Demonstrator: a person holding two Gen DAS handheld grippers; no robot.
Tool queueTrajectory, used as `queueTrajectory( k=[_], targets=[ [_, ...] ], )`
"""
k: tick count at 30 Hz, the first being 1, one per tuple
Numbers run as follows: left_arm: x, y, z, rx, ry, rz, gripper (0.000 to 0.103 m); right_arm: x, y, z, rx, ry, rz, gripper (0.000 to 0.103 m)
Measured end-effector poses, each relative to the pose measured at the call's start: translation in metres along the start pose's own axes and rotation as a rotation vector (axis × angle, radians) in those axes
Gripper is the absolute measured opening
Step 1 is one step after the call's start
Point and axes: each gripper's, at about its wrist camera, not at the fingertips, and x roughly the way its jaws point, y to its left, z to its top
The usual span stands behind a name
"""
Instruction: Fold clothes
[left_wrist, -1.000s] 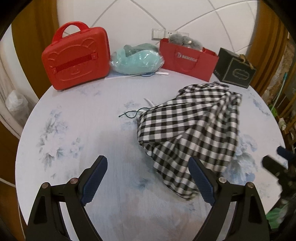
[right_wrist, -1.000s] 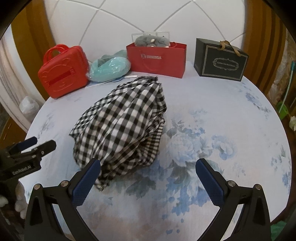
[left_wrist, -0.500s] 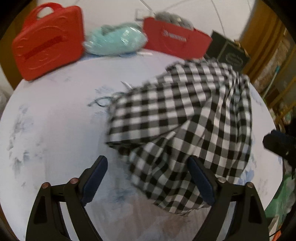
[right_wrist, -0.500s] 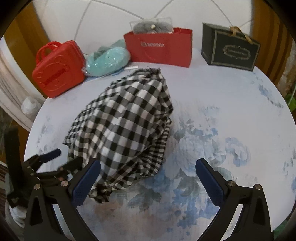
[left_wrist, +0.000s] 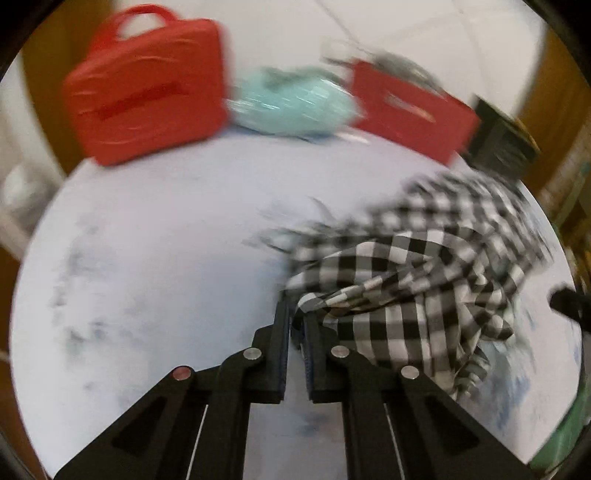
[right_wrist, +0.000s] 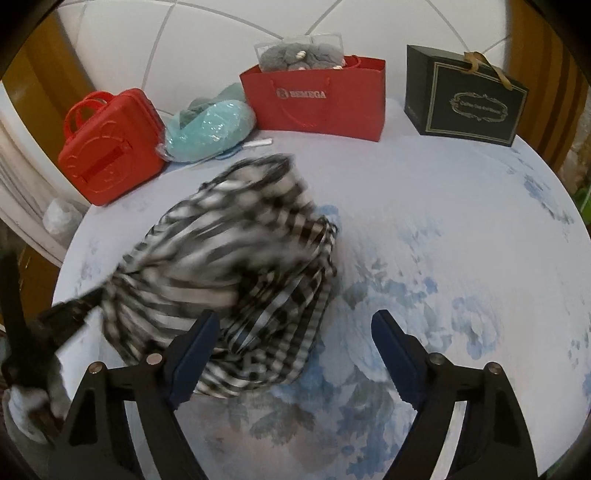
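Observation:
A black-and-white checked garment (left_wrist: 417, 280) lies crumpled on the round table with the pale blue flower cloth (left_wrist: 155, 258). My left gripper (left_wrist: 297, 314) is shut on the garment's near left edge, with cloth pinched between its jaws. In the right wrist view the garment (right_wrist: 236, 266) is blurred by motion, and the left gripper (right_wrist: 74, 306) holds its left edge. My right gripper (right_wrist: 295, 332) is open, just above the garment's near right edge, holding nothing.
At the table's back stand a red case (right_wrist: 107, 147), a turquoise bundle in plastic (right_wrist: 210, 129), a red paper bag (right_wrist: 317, 99) and a black gift box (right_wrist: 465, 99). Wooden panels flank the white wall.
My left gripper has closed on the garment's edge and pulls it; the cloth is moving. My right gripper has come closer to the garment and stays open.

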Motion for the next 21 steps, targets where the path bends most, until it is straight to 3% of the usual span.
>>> queueTrajectory(
  k=[3, 6, 9, 11, 13, 16, 18, 20, 21],
  targets=[
    [-0.009, 0.041, 0.005, -0.071, -0.053, 0.131, 0.006, 0.000, 0.002, 0.004, -0.006, -0.008, 0.001, 0.084],
    [-0.005, 0.079, -0.001, -0.150, -0.034, 0.180, 0.006, 0.006, 0.005, 0.005, -0.017, 0.005, 0.010, 0.084],
    [-0.007, 0.095, -0.010, -0.150, -0.025, 0.219, 0.006, 0.021, 0.018, 0.008, -0.052, 0.035, 0.054, 0.087],
    [-0.002, 0.099, -0.014, -0.162, -0.016, 0.208, 0.006, 0.030, 0.029, 0.010, -0.078, 0.051, 0.089, 0.096],
    [0.002, 0.101, -0.018, -0.175, -0.001, 0.172, 0.006, 0.035, 0.043, 0.014, -0.101, 0.045, 0.126, 0.096],
    [-0.004, 0.096, -0.020, -0.159, 0.013, 0.051, 0.007, 0.036, 0.064, 0.021, -0.130, 0.038, 0.158, 0.096],
    [-0.008, 0.080, -0.021, -0.110, 0.010, -0.018, 0.020, 0.033, 0.072, 0.021, -0.151, 0.046, 0.182, 0.095],
    [-0.012, 0.062, -0.024, -0.055, 0.000, -0.081, 0.058, 0.030, 0.079, 0.018, -0.173, 0.060, 0.211, 0.095],
    [-0.015, 0.052, -0.026, -0.025, -0.015, -0.117, 0.061, 0.028, 0.082, 0.016, -0.182, 0.059, 0.229, 0.095]
  ],
)
